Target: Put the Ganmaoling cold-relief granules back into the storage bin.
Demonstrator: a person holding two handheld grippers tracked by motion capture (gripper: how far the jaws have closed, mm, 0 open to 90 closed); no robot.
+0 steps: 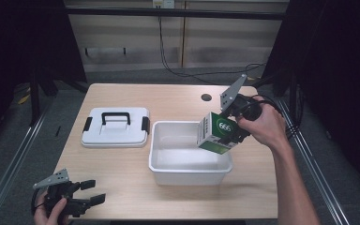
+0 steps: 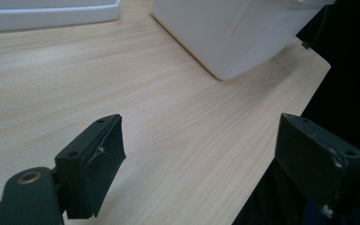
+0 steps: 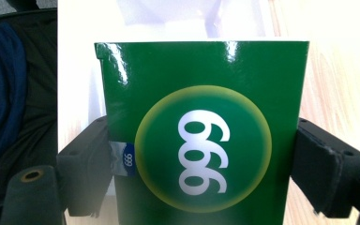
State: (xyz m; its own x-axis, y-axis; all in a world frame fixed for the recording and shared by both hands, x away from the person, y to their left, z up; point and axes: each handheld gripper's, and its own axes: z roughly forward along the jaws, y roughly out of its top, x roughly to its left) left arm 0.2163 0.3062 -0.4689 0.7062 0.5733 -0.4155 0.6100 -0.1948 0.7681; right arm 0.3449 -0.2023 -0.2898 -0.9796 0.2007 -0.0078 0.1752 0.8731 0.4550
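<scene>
Pale wood counter (image 1: 122,187) w/ open white bin (image 1: 190,168), its lid (image 1: 116,133) off to the left. Right tool (image 1: 232,133) clamps a green box (image 1: 218,133) tilted over bin's right rim; could snag the rim or slip. Left tool (image 1: 91,192) idle near front edge, jaws apart, holding nothing.

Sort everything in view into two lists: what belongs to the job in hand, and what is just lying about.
In the job:
- green box, tilted, clamped in the right gripper over the tub
- white tub, open
- white lid with black handle, flat on the table beside the tub

Lying about:
- left gripper, open, at the table's near edge
- table with its hole
</scene>
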